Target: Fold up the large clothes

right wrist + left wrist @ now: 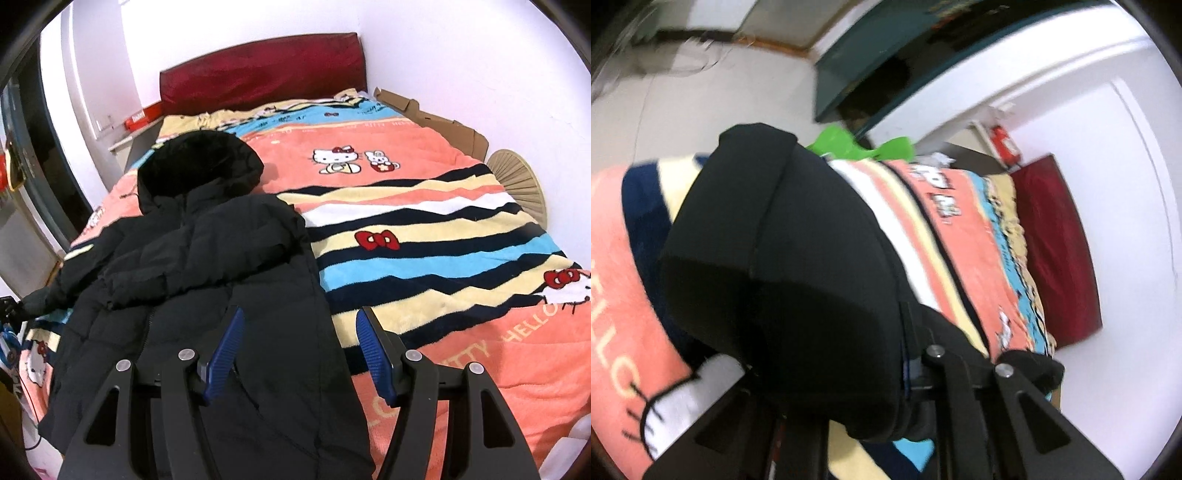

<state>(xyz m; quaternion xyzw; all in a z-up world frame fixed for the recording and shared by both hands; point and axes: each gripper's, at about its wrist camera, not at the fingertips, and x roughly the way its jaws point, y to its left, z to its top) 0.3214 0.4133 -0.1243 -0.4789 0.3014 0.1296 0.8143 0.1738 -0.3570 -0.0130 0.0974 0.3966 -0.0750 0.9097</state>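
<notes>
A black hooded puffer jacket (207,280) lies on the left side of a bed covered by a striped Hello Kitty blanket (424,236), hood toward the headboard. My right gripper (297,343) is open just above the jacket's lower right edge, blue pads (225,350) apart and empty. In the left wrist view, a black sleeve of the jacket (790,273) drapes over my left gripper (912,373) and hides the fingertips; the jaws look closed on the fabric. The sleeve is lifted above the blanket (967,240).
A dark red headboard (258,70) stands against the white wall. Flattened cardboard (436,118) and a woven fan (521,177) lie along the bed's right side. A green plastic object (857,147) sits by the bed's far edge, near a dark doorway (886,62).
</notes>
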